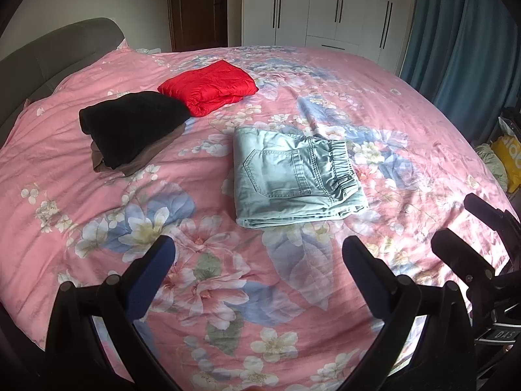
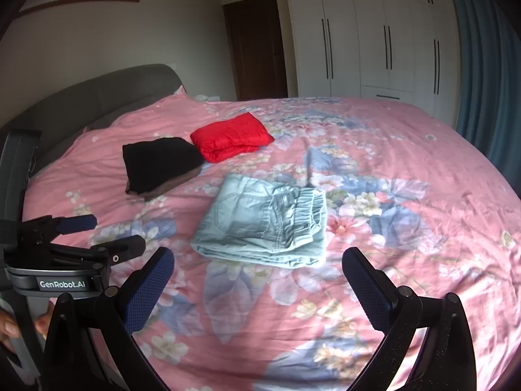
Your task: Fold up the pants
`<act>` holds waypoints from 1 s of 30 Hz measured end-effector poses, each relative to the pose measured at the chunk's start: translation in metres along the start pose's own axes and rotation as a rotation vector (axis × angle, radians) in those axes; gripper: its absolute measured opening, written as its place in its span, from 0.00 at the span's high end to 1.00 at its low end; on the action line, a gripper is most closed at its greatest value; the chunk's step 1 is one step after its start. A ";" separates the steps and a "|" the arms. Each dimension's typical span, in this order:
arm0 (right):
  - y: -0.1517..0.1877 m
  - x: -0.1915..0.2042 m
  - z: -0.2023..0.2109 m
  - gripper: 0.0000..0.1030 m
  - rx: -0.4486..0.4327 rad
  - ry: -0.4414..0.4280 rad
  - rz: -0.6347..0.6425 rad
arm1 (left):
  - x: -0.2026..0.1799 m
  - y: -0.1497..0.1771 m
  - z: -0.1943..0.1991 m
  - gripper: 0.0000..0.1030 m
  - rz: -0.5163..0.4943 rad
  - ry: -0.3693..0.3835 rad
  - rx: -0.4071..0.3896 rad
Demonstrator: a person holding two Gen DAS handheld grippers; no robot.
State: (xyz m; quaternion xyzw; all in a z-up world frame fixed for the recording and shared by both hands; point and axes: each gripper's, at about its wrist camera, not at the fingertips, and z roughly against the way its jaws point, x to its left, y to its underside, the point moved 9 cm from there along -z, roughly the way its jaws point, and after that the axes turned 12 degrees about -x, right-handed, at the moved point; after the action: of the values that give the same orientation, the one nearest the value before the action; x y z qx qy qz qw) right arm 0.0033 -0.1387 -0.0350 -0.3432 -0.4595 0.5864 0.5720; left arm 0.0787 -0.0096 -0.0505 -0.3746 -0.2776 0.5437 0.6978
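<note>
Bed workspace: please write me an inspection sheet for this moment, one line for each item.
Surface: bed cover, pink with flowers, lightly wrinkled.
Job's things: light green pants, folded into a compact rectangle, back pocket and elastic waistband up, lying flat.
Clutter: black folded garment stacked on a brown garment; red folded garment just beyond, whether touching cannot be told.
Grippers: left gripper open, holding nothing, short of the pants; right gripper open, holding nothing.
Cables: nothing seen.
Surroundings: grey headboard, white wardrobe, brown door, blue curtain, yellow bag beside the bed.
</note>
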 end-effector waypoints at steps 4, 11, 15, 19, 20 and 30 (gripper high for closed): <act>-0.001 0.001 0.003 0.01 -0.005 -0.001 0.004 | -0.002 -0.001 0.001 0.01 -0.003 -0.002 -0.003; -0.002 0.001 0.005 0.01 -0.006 0.002 0.003 | -0.007 -0.001 0.003 0.01 -0.004 0.002 0.000; -0.002 0.001 0.005 0.01 -0.006 0.004 0.004 | -0.009 -0.001 0.003 0.01 -0.006 0.004 0.000; -0.003 0.001 0.005 0.01 -0.005 0.002 0.001 | -0.012 -0.001 0.003 0.00 -0.008 0.008 0.002; -0.003 0.001 0.006 0.01 -0.004 0.003 0.001 | -0.012 -0.001 0.003 0.01 -0.008 0.006 0.001; -0.002 0.000 0.006 0.01 -0.005 0.001 0.002 | -0.015 0.000 0.002 0.01 -0.010 0.013 0.004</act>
State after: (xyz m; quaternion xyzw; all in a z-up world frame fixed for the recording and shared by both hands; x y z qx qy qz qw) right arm -0.0012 -0.1394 -0.0307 -0.3456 -0.4604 0.5857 0.5706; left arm 0.0733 -0.0236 -0.0490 -0.3754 -0.2739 0.5382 0.7031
